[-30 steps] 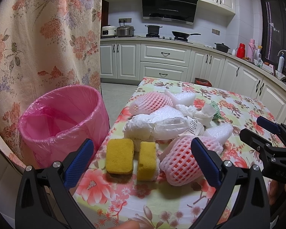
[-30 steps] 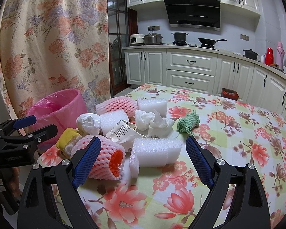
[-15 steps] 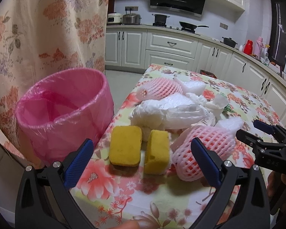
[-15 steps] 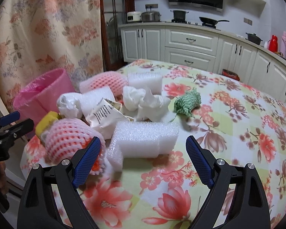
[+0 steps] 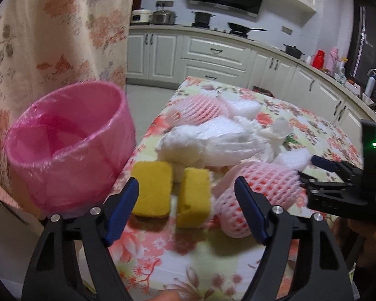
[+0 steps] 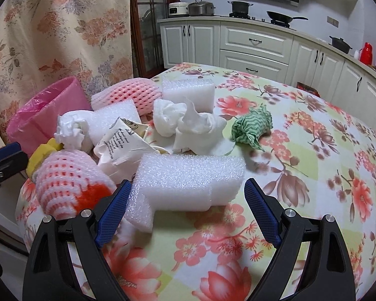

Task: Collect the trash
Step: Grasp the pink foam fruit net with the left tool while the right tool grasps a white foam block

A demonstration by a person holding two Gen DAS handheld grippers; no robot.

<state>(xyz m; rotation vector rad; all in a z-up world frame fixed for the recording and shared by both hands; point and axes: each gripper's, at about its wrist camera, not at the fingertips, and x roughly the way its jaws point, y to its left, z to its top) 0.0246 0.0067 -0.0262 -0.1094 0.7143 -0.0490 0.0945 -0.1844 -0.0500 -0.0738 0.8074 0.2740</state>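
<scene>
A pile of trash lies on the floral table (image 5: 178, 250). In the left wrist view two yellow sponges (image 5: 154, 186) lie side by side, with a pink foam net (image 5: 260, 188) to their right and a white plastic bag (image 5: 213, 145) behind. My left gripper (image 5: 186, 208) is open, its jaws straddling the sponges. In the right wrist view a white foam block (image 6: 188, 183) lies between the open jaws of my right gripper (image 6: 186, 212). Crumpled tissue (image 6: 188, 123), a printed wrapper (image 6: 120, 143) and a green cloth wad (image 6: 252, 128) lie behind.
A bin lined with a pink bag (image 5: 65, 145) stands off the table's left edge, also seen in the right wrist view (image 6: 45, 115). A floral curtain (image 5: 50, 37) hangs behind it. Kitchen cabinets (image 6: 253, 47) run along the back.
Both grippers have moved forward and lower toward the pile. The sponges now sit between the left jaws and the foam block between the right jaws. Both stay open.
</scene>
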